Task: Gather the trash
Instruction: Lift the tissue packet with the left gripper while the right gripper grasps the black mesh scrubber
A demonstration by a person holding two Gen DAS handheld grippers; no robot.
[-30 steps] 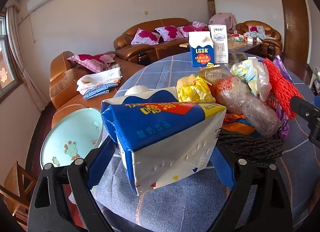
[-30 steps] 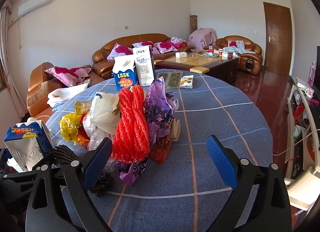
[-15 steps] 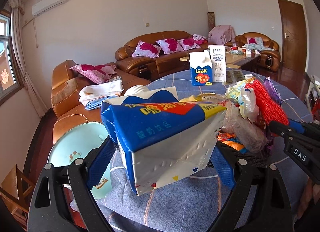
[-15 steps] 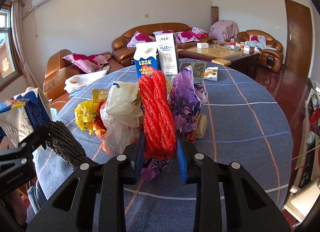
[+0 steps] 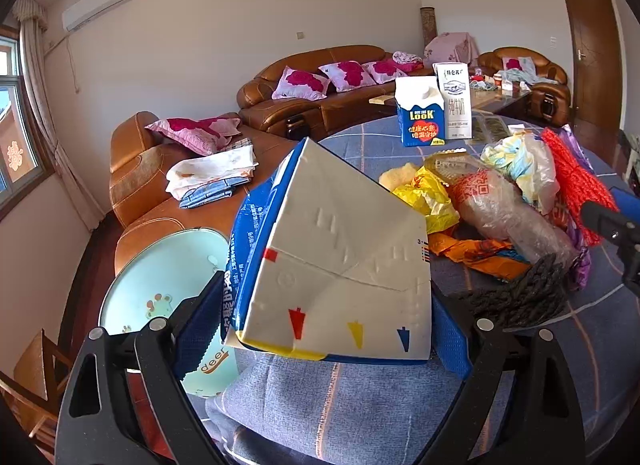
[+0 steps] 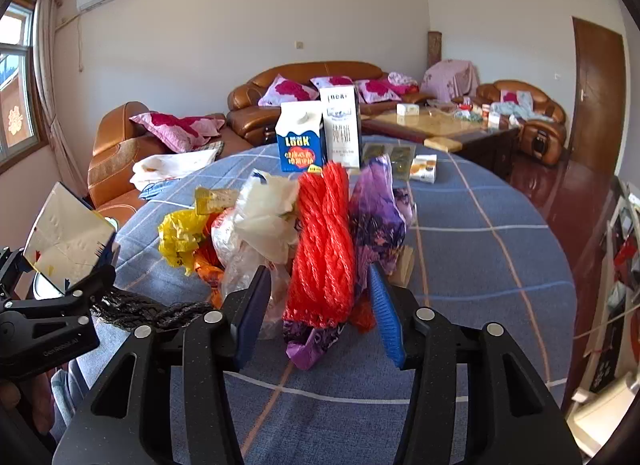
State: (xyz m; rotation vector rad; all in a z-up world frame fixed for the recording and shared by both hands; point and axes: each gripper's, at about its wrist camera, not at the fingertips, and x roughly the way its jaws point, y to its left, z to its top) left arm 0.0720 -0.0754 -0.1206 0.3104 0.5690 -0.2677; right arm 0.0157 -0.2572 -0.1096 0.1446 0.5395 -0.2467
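Observation:
My left gripper (image 5: pixel 324 333) is shut on a blue and white drink carton (image 5: pixel 340 257), which is tipped so its white base faces the camera. It hangs at the table's left edge, above a pale blue bin (image 5: pixel 160 265) with a deer print. The same carton (image 6: pixel 68 237) shows at far left in the right wrist view. My right gripper (image 6: pixel 320 309) straddles a red mesh net (image 6: pixel 324 241) in the trash pile; its jaws are opening, and a gap shows between each pad and the net.
The pile on the blue checked table (image 6: pixel 480 265) holds a yellow bag (image 5: pixel 428 193), clear plastic (image 5: pixel 508 213), a black net (image 5: pixel 520 297) and a purple bag (image 6: pixel 376 217). Two upright cartons (image 5: pixel 420 117) stand behind. A small box (image 6: pixel 424 169) lies farther back.
The carton has tipped over in my left gripper, its base now turned to the camera. My right gripper closed on the red net, then spread apart again.

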